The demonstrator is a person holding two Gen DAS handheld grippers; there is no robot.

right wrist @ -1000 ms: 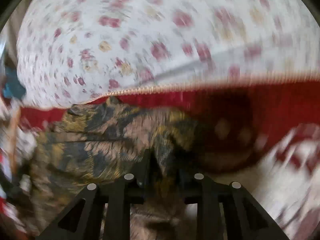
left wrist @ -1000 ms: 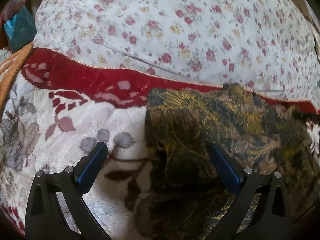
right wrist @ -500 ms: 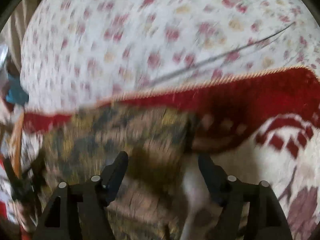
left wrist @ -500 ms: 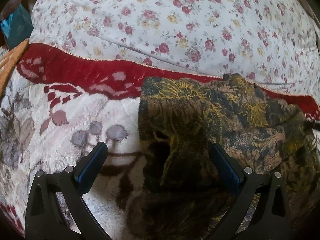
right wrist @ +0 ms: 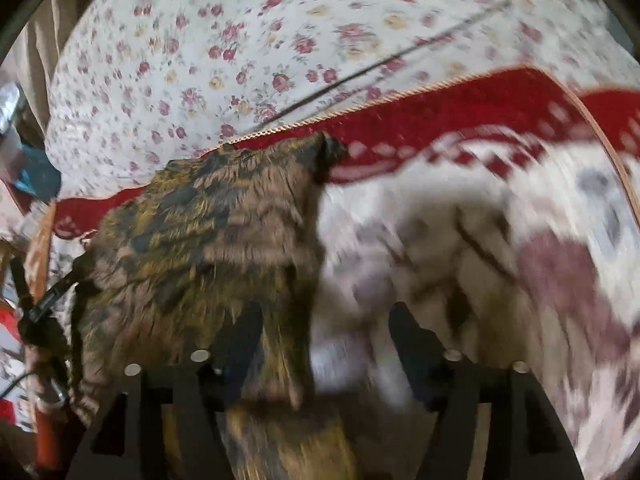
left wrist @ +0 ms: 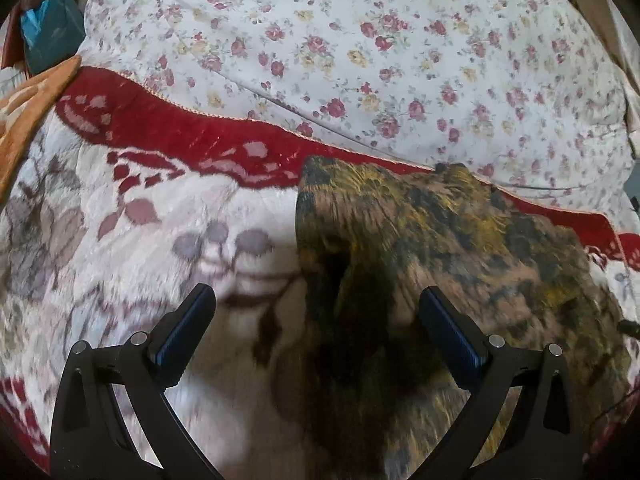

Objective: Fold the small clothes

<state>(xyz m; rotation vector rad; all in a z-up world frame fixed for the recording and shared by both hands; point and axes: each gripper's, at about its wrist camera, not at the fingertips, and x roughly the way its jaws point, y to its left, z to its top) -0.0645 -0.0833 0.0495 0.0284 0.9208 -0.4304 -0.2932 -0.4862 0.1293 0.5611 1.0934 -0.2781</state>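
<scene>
Both claws, left claw (left wrist: 316, 308) & right claw (right wrist: 324, 324), hung unclenched w/ nothing gripped over the brown patterned garment (left wrist: 440, 248) on the blanket (left wrist: 160, 232), so I judged folding partly done, more left.

A home bedroom; a bed spread with a plush red-and-white blanket (left wrist: 168, 208); a floral quilt (left wrist: 360, 48) beyond it.

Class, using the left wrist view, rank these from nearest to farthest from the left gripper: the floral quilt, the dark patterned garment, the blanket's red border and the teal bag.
1. Garment: under the left gripper, toward its right finger.
2. Red border: a band just beyond the garment.
3. Floral quilt: behind the border, filling the top.
4. Teal bag: far upper-left corner, beside the quilt's edge.
</scene>
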